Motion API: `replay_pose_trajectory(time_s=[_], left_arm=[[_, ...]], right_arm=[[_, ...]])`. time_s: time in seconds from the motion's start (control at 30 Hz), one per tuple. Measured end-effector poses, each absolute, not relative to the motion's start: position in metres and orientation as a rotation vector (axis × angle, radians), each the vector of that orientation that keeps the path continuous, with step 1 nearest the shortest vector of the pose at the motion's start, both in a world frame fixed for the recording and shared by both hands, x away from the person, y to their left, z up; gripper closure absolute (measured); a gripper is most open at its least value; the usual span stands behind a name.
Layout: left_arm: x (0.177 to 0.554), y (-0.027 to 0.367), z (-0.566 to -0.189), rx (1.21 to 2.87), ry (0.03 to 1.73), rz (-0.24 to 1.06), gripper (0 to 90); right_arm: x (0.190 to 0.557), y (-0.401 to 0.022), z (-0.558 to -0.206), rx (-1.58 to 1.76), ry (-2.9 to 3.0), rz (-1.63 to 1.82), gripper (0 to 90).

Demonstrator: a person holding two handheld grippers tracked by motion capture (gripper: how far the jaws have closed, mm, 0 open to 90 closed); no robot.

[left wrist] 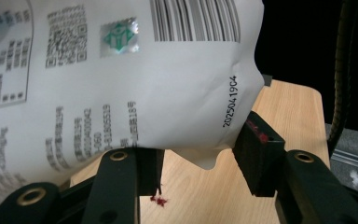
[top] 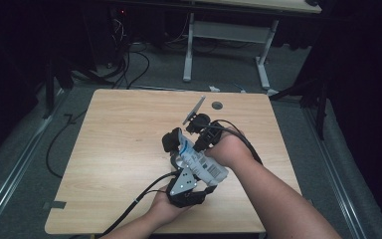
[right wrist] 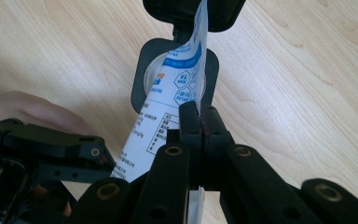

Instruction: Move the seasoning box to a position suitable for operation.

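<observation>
We hold a white printed plastic pouch with blue markings and a barcode above the middle of the light wooden table, between our 2 claws. The right claw is clenched tight on the pouch's thin sealed edge, its jaws pressed flat together on the film. The left claw stands half spread under the pouch's bulging lower end; one jaw seems to touch the film, the other sits just beside the corner, so we judge that it is not gripping.

The main risk, as we see it, is the slick film sliding out of the right claw's narrow pinch, since the full weight hangs from that single edge. If the left claw closes off-centre, it could crease or puncture the bulge, or catch only the corner and let the pouch swing.

Just below the pouch's far end sits a black rounded-square container with an open hinged lid, close enough to be knocked. A small round grey grommet lies farther back, well apart.
</observation>
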State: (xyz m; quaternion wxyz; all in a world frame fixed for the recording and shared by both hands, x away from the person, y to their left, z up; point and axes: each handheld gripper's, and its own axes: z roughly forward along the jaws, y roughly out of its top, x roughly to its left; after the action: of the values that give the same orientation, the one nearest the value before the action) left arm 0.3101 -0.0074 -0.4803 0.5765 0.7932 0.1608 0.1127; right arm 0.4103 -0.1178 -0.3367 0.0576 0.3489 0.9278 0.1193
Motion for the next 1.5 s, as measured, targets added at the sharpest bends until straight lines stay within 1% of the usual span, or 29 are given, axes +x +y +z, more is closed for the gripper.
replay_pose_trajectory(time_s=[0.3, 0.83, 1.5], left_arm=[[0.307, -0.007, -0.486, 1.863, 0.371, 0.253, 54.7], [0.306, -0.003, -0.503, 1.925, 0.359, 0.248, 52.6], [0.310, 0.002, -0.515, 1.960, 0.388, 0.224, 51.0]], right_arm=[[0.406, -0.121, -0.338, 1.074, 2.814, 0.359, 89.9], [0.395, -0.133, -0.342, 1.112, 2.812, 0.365, 89.8], [0.386, -0.144, -0.343, 1.133, 2.815, 0.381, 89.6]])
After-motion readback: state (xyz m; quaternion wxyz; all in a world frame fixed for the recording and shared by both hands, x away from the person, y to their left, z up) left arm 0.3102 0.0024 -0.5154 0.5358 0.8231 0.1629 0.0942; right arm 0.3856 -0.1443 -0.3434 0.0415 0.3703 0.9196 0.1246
